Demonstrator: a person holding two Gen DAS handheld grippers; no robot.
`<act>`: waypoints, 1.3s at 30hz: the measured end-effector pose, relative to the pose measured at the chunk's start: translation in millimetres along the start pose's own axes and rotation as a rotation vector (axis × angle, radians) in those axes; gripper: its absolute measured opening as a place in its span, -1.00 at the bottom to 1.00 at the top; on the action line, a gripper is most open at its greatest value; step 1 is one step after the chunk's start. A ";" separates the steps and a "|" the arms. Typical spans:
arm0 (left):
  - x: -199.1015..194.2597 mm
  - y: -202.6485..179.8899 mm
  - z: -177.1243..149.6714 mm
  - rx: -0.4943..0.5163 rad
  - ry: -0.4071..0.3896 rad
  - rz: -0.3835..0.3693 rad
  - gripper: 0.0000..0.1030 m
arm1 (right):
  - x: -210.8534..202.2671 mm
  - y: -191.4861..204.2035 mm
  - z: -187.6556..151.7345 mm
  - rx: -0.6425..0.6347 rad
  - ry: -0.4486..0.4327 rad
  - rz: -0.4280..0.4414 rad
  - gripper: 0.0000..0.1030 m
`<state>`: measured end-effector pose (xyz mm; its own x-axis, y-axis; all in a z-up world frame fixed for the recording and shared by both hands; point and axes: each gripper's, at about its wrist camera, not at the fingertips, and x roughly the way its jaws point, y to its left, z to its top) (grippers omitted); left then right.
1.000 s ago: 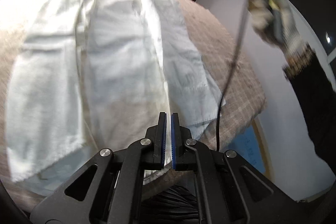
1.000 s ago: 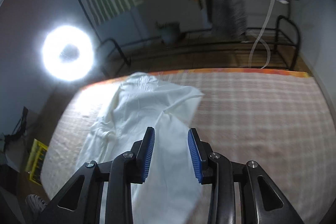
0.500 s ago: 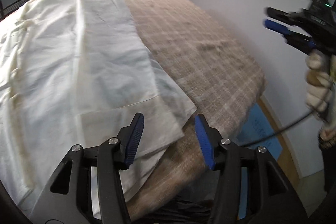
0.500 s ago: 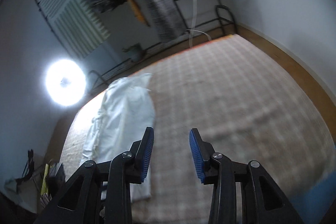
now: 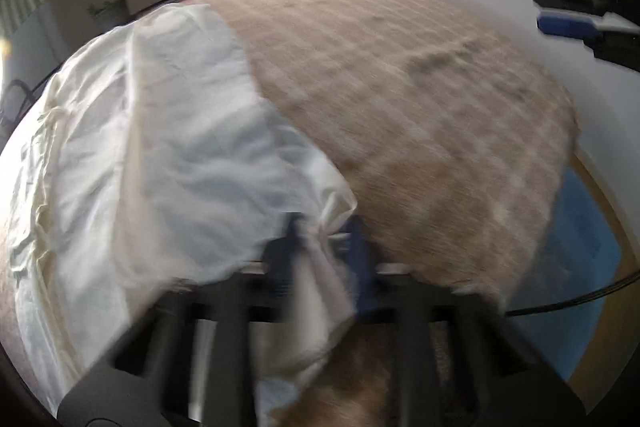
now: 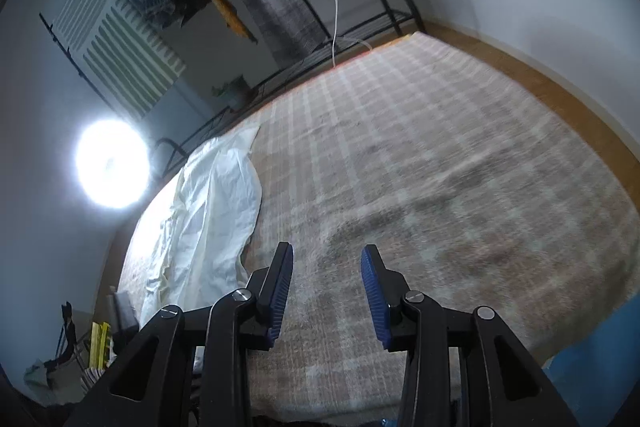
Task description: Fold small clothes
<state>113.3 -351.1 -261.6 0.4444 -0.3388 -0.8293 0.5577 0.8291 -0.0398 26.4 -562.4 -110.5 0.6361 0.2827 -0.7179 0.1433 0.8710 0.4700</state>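
Cataloguing, left to right, from the bedside:

Garment: white thin cotton garment (image 5: 172,155), spread along the left part of the bed, its near right corner bunched and lifted off the cover.

Left gripper: black two-finger left gripper with blue pads (image 5: 324,231), blurred with motion; the corner of cloth sits between its fingers. Half a second ago the jaws stood wide above that flat corner; now they have narrowed round it. Whether they have fully clamped, I cannot tell through the blur.

Bed cover: beige checked woven bed cover (image 5: 420,115), bare to the right of the garment.

Right gripper: black two-finger right gripper with blue pads (image 6: 326,279), jaws spread wide as before, holding nothing, hovering over bare cover well apart from the garment (image 6: 216,211).

Change: corner taken up by the left claw; right claw idle.

Meaning for task: a fold is probably starting, with the seized corner likely to be carried across the garment.

Risk: thin cloth may slip if the pinch is shallow.
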 end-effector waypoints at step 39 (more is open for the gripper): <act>-88.3 130.5 -64.1 -0.542 -0.127 -0.375 -0.90 | 245.1 215.4 66.1 -0.283 0.251 0.034 -1.00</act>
<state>101.9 -184.4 -229.3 0.3865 -0.6695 -0.6343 0.2742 0.7401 -0.6141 263.3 -332.1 -151.3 0.4259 0.3729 -0.8244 -0.1126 0.9259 0.3606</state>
